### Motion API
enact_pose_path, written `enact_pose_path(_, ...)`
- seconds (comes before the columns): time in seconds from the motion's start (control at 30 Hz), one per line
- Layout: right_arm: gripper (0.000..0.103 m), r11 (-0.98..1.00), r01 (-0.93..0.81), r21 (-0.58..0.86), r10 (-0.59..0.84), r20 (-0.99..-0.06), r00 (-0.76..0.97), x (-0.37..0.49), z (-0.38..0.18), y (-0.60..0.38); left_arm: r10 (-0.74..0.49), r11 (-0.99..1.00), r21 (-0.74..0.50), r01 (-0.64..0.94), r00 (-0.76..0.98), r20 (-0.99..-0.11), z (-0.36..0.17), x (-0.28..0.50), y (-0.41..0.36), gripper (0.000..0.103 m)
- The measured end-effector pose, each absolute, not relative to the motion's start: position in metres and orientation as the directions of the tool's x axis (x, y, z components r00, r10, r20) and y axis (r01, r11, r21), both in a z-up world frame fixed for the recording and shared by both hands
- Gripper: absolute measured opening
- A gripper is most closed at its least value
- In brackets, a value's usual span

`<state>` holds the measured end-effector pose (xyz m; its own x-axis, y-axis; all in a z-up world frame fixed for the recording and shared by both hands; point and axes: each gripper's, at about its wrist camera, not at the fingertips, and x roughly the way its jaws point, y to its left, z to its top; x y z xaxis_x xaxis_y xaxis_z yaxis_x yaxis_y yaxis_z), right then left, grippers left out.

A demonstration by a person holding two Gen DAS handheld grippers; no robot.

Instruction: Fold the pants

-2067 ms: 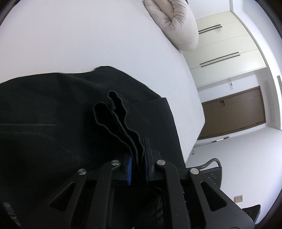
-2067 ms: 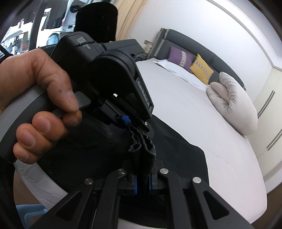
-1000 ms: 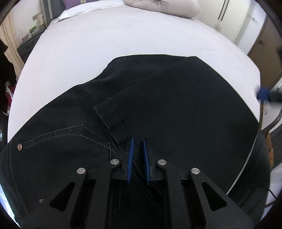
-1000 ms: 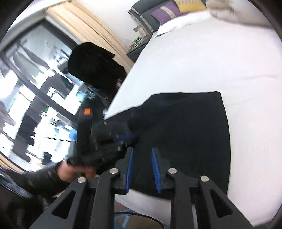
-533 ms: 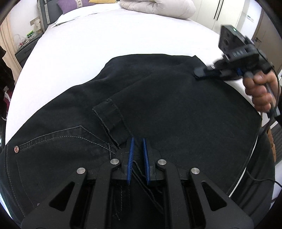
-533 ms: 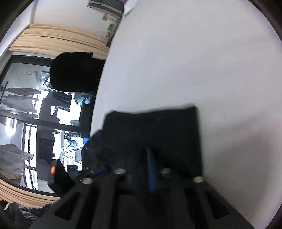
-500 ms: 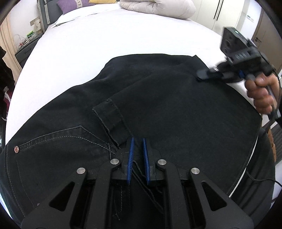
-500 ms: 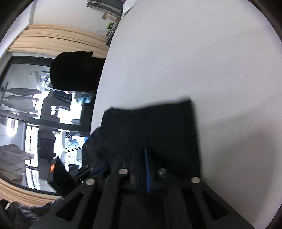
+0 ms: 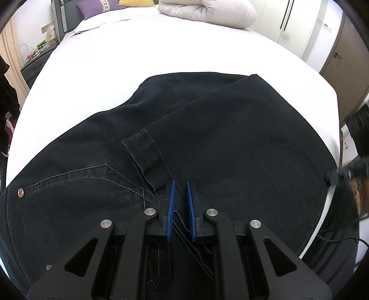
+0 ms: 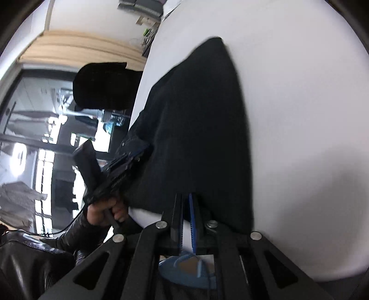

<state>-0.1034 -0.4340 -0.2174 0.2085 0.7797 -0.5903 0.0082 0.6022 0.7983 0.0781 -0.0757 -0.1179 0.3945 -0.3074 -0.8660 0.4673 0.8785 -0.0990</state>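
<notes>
Pants (image 9: 207, 129): black denim, folded over on white bed (image 9: 161, 46); leg hem lies across seat, stitched pocket with copper rivet at left.
Left gripper (image 9: 179, 198): blue pads nearly together, nothing pinched; tips low over fabric beside hem.
Right gripper (image 10: 186, 207): jaws just narrowed to a slit, empty, at near edge of pants.
Texture: smooth matte weave, pale topstitching.
Far: cream duvet (image 9: 207, 10).

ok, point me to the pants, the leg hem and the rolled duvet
pants (image 9: 230, 138), left wrist view, on the folded-over leg panel.
leg hem (image 9: 144, 151), left wrist view, on the stitched cuff band.
rolled duvet (image 9: 207, 11), left wrist view, on its top roll.
</notes>
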Motion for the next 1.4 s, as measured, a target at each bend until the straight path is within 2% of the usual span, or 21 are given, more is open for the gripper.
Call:
enact_pose_path(0.07,0.007,0.66,0.016,0.751,0.734,-0.65,0.197,-0.12,-0.214,-0.431,-0.313,0.879,-0.105,0.466,0.395,-0.864,-0.118,0.078,-0.074,0.01)
enact_pose_path(0.1,0.011,0.655,0.016,0.755,0.737,-0.644,0.208,-0.123,-0.21,-0.431,-0.317,0.879,-0.109,0.465,0.396,-0.862,-0.118,0.077,-0.073,0.01)
enact_pose_path(0.3,0.012,0.559,-0.09,0.824,0.774,-0.479,0.414,-0.108,-0.148,-0.422,-0.333,0.881,-0.127,0.456,0.407,-0.851,-0.117,0.073,-0.068,0.01)
enact_pose_path(0.33,0.021,0.549,-0.086,0.832,0.773,-0.465,0.431,-0.096,-0.145,-0.417,-0.34,0.881,-0.136,0.452,0.408,-0.847,-0.117,0.073,-0.066,0.01)
enact_pose_path(0.37,0.025,0.529,-0.068,0.846,0.776,-0.451,0.441,-0.082,-0.145,-0.41,-0.347,0.882,-0.146,0.448,0.408,-0.844,-0.117,0.072,-0.065,0.01)
enact_pose_path(0.57,0.027,0.452,0.085,0.888,0.806,-0.448,0.388,0.008,-0.201,-0.338,-0.394,0.881,-0.21,0.424,0.412,-0.822,-0.117,0.07,-0.051,0.011)
enact_pose_path(0.7,0.027,0.352,0.144,0.925,0.85,-0.38,0.365,0.042,-0.239,-0.305,-0.411,0.878,-0.23,0.42,0.414,-0.812,-0.117,0.069,-0.045,0.011)
enact_pose_path(0.77,0.018,0.363,0.177,0.915,0.843,-0.404,0.355,0.054,-0.256,-0.299,-0.42,0.876,-0.244,0.416,0.408,-0.811,-0.118,0.069,-0.041,0.011)
enact_pose_path(0.8,0.004,0.347,0.208,0.914,0.841,-0.402,0.363,0.059,-0.265,-0.304,-0.425,0.875,-0.251,0.415,0.406,-0.809,-0.118,0.07,-0.04,0.011)
enact_pose_path(0.83,0.0,0.331,0.227,0.916,0.838,-0.396,0.376,0.062,-0.269,-0.311,-0.43,0.873,-0.258,0.413,0.404,-0.808,-0.118,0.069,-0.035,0.011)
enact_pose_path(0.9,0.0,0.316,0.243,0.917,0.812,-0.394,0.431,0.067,-0.269,-0.327,-0.438,0.871,-0.27,0.411,0.401,-0.805,-0.118,0.069,-0.032,0.011)
enact_pose_path(1.0,0.0,0.305,0.305,0.902,0.702,-0.43,0.568,0.072,-0.268,-0.377,-0.443,0.868,-0.273,0.414,0.4,-0.802,-0.118,0.071,-0.029,0.011)
enact_pose_path(1.03,0.0,0.291,0.348,0.891,0.651,-0.451,0.611,0.07,-0.269,-0.396,-0.444,0.868,-0.274,0.414,0.4,-0.801,-0.118,0.072,-0.028,0.011)
enact_pose_path(1.1,0.0,0.345,0.436,0.831,0.518,-0.556,0.65,0.066,-0.253,-0.42,-0.44,0.869,-0.269,0.415,0.403,-0.802,-0.121,0.071,-0.029,0.011)
enact_pose_path(1.13,0.007,0.397,0.441,0.805,0.473,-0.591,0.653,0.066,-0.24,-0.422,-0.438,0.87,-0.266,0.414,0.405,-0.803,-0.121,0.069,-0.029,0.011)
enact_pose_path(1.17,0.008,0.431,0.412,0.802,0.467,-0.59,0.659,0.067,-0.227,-0.417,-0.438,0.872,-0.269,0.41,0.405,-0.802,-0.12,0.068,-0.028,0.011)
enact_pose_path(1.23,0.009,0.444,0.273,0.853,0.612,-0.511,0.604,0.078,-0.208,-0.378,-0.449,0.873,-0.296,0.388,0.403,-0.797,-0.118,0.07,-0.024,0.011)
enact_pose_path(1.27,0.011,0.46,0.233,0.857,0.668,-0.506,0.546,0.084,-0.205,-0.356,-0.456,0.873,-0.312,0.374,0.403,-0.793,-0.121,0.07,-0.02,0.011)
enact_pose_path(1.33,0.028,0.536,0.126,0.835,0.746,-0.538,0.392,0.098,-0.203,-0.293,-0.464,0.873,-0.326,0.362,0.411,-0.785,-0.122,0.067,-0.013,0.011)
enact_pose_path(1.37,0.033,0.564,0.092,0.821,0.755,-0.558,0.345,0.102,-0.204,-0.271,-0.466,0.873,-0.33,0.36,0.413,-0.783,-0.123,0.066,-0.011,0.011)
enact_pose_path(1.4,0.041,0.635,0.056,0.77,0.725,-0.62,0.302,0.111,-0.206,-0.246,-0.471,0.871,-0.337,0.358,0.413,-0.779,-0.124,0.065,-0.008,0.011)
